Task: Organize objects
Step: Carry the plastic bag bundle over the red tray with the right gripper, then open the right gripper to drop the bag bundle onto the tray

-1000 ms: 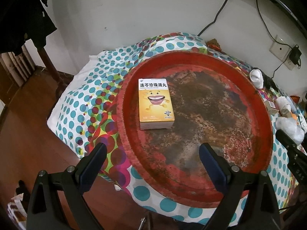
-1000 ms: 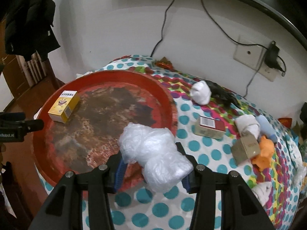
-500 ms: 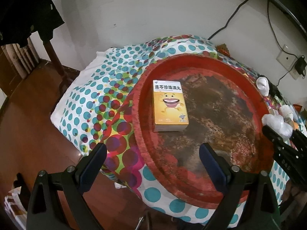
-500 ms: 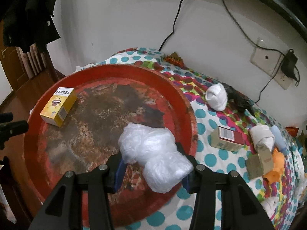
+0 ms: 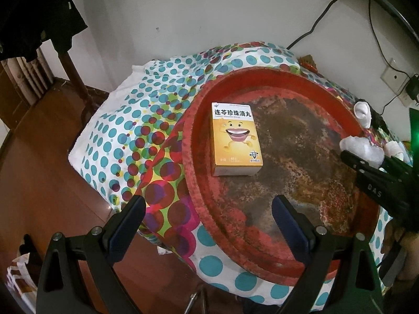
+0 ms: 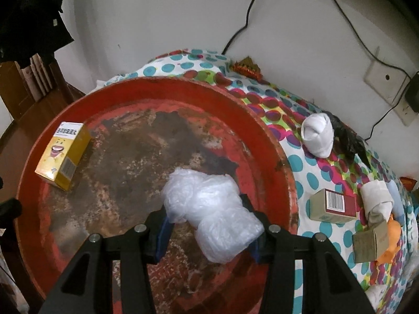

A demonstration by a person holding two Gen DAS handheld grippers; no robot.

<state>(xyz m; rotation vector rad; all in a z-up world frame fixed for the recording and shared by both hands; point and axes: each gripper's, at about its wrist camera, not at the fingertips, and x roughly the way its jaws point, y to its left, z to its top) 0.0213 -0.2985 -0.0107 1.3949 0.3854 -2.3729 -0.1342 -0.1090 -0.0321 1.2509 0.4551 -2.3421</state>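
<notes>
White wall with cables and a socket plate [image 6: 386, 82] behind a table under a polka-dot cloth [image 5: 125, 141], wooden floor below. Big round red tray [image 6: 277, 157] with worn, rusty bottom sits on the cloth near the table's left end. Yellow medicine box [image 5: 235, 138] lies flat in the tray by its left rim, printed face up. Left gripper [image 5: 208, 225] hovers over the tray's near-left edge, fingers spread wide, nothing between them. Right gripper [image 6: 207, 227] is above the tray's right part, fingers clamped on a crumpled clear plastic bag [image 6: 209, 209]; cannot tell if the bag touches the tray bottom. On the cloth to the right of the tray: rolled white sock [image 6: 316, 136] beside a black item [image 6: 348, 138], red-and-tan box [image 6: 332, 205], second white roll [image 6: 377, 202], brown carton [image 6: 370, 243], orange thing [image 6: 392, 238]. Small orange-brown ornament [image 6: 247, 68] at the far edge by the wall.
</notes>
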